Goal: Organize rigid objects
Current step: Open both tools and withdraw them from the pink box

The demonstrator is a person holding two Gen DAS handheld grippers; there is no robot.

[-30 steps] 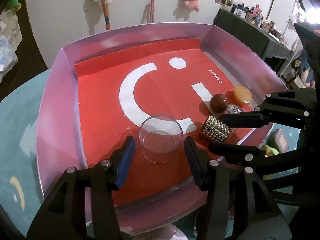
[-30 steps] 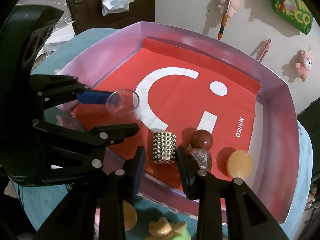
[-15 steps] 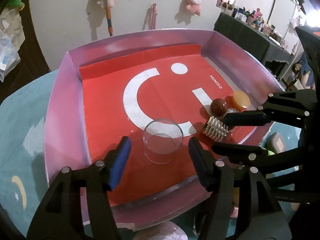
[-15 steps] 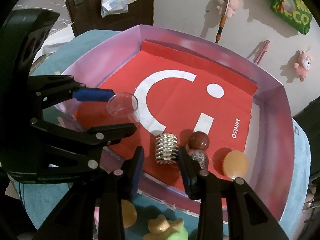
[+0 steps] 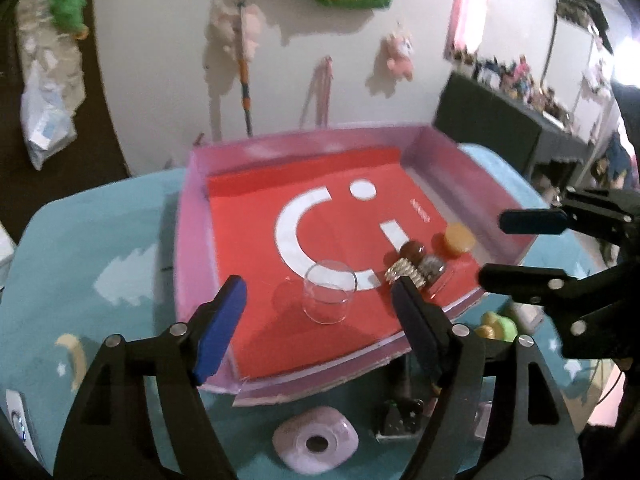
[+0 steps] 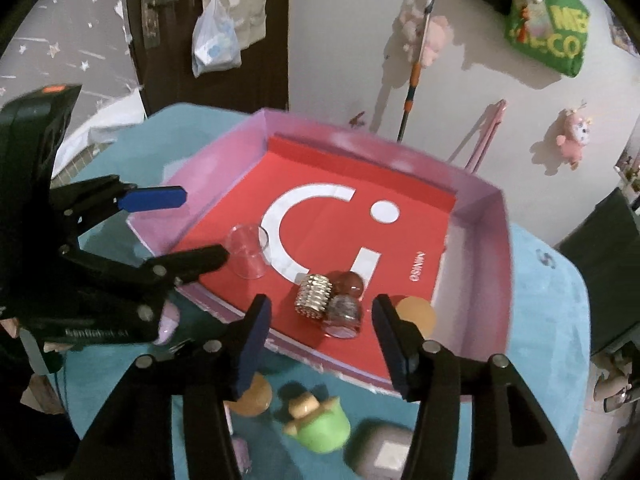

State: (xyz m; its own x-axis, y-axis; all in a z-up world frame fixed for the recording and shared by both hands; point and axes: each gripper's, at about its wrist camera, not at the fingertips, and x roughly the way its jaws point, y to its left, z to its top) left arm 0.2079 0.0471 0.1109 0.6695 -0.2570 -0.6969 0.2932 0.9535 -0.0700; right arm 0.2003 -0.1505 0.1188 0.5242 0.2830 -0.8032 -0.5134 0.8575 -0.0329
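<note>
A pink box (image 5: 196,240) with a red liner sits on the teal table. On the liner a clear glass cup (image 5: 330,296) stands alone. To its right cluster a studded silver cylinder (image 5: 402,272), a brown ball (image 5: 412,250), a glittery jar (image 5: 432,268) and an orange piece (image 5: 458,238). My left gripper (image 5: 318,284) hovers above the box's near edge. Its jaws are opening and the cup lies beyond them, untouched. My right gripper (image 6: 320,308) hangs over the near wall. Its jaws are opening too, clear of the cylinder (image 6: 314,298) and jar (image 6: 342,314).
In front of the box on the teal cloth lie a green duck toy (image 6: 316,420), an orange ball (image 6: 252,396), a grey square case (image 6: 384,452) and a white round device (image 5: 316,444). Behind the box is a wall hung with plush toys.
Both grippers have risen and drawn back from the box while their jaws widened. The glass cup and the studded cylinder stay on the red liner, no longer between the pads.
</note>
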